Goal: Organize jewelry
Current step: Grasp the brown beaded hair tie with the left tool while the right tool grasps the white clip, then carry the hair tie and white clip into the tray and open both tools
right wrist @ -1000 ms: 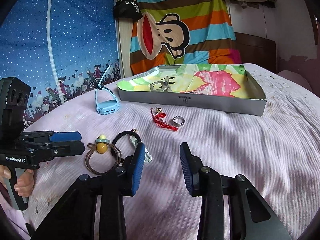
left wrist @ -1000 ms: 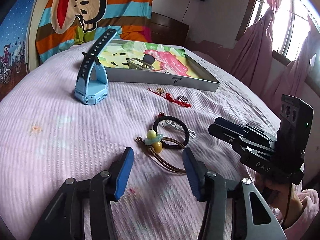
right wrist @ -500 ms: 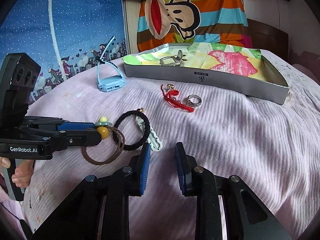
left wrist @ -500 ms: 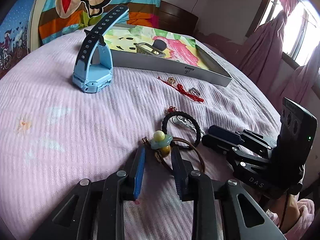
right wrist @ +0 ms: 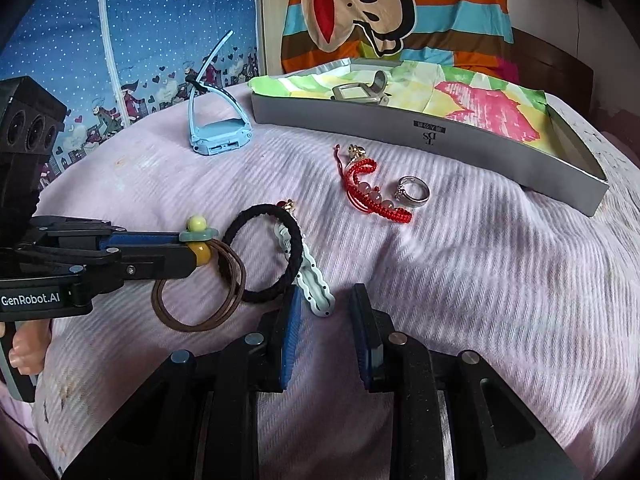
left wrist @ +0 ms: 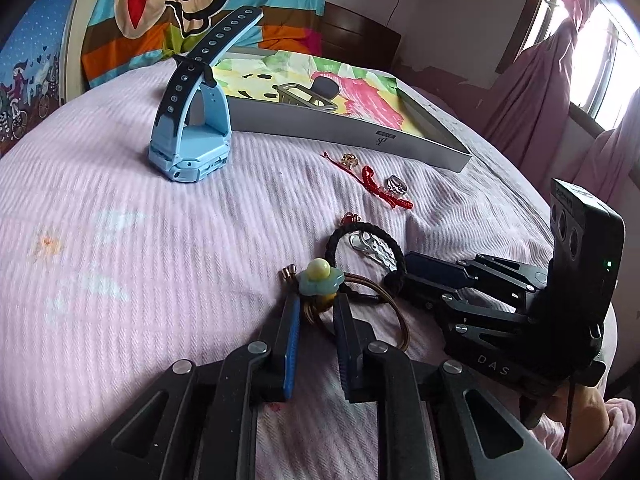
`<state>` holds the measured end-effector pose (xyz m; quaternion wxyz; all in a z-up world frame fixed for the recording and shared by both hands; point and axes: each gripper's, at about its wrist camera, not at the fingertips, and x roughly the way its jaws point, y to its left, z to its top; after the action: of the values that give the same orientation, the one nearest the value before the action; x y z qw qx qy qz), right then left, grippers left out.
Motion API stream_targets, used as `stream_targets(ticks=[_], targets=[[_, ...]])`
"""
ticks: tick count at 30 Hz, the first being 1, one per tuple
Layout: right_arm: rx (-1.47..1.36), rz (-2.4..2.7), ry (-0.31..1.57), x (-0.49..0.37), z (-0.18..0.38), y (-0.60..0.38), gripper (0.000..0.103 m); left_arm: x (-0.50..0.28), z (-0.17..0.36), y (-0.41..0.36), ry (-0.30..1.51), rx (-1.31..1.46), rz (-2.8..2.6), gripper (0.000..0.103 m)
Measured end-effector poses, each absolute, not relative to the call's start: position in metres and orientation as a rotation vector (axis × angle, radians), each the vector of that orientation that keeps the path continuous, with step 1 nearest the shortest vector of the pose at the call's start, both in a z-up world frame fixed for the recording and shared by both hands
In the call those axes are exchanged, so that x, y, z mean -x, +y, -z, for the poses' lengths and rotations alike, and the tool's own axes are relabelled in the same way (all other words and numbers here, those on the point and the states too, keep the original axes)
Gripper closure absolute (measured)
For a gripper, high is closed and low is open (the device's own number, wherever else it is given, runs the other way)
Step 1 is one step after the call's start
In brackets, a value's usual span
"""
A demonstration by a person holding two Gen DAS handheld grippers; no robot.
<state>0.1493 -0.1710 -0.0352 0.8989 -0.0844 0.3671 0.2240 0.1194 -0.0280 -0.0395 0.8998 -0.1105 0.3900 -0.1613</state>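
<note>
Brown hair tie point(right wrist: 200, 300) with yellow-bead charm lies flat on bedspread; black hair tie point(right wrist: 264, 256) overlaps it.

surface: pink ribbed bedspread point(right wrist: 500, 264) | on it: grey tray point(right wrist: 472, 148); blue smartwatch point(right wrist: 220, 142); red cord bracelet point(right wrist: 372, 196) touching silver ring point(right wrist: 414, 192); black hair tie point(right wrist: 266, 254) over pale clip point(right wrist: 316, 284); brown beaded hair tie point(right wrist: 200, 296)

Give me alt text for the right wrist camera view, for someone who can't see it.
The left gripper reaches in from the left, closed on the beaded charm of a brown hair tie lying on a pink bedspread. Beside it lie a black hair tie, a red braided bracelet and a silver ring, with a grey tray behind and the right gripper open in front.
</note>
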Motion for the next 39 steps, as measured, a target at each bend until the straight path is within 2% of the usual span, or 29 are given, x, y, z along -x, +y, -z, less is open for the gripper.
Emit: stream_targets(ticks=[2, 5, 27, 39], targets=[[0.177, -0.463, 0.762, -0.150, 0.036, -0.170, 0.080, -0.118, 0.039, -0.028, 0.802, 0.231, 0.337, 0.088], [0.164, -0.470, 0.760, -0.149, 0.037, -0.172, 0.088, -0.115, 0.040, -0.025, 0.790, 0.237, 0.344, 0.088], [0.085, -0.408, 0.669, -0.140, 0.025, -0.194, 0.092, -0.101, 0.034, -0.015, 0.676, 0.291, 0.356, 0.089], [-0.018, -0.377, 0.582, -0.138, 0.011, -0.213, 0.092, -0.117, -0.004, -0.030, 0.609, 0.287, 0.365, 0.089]])
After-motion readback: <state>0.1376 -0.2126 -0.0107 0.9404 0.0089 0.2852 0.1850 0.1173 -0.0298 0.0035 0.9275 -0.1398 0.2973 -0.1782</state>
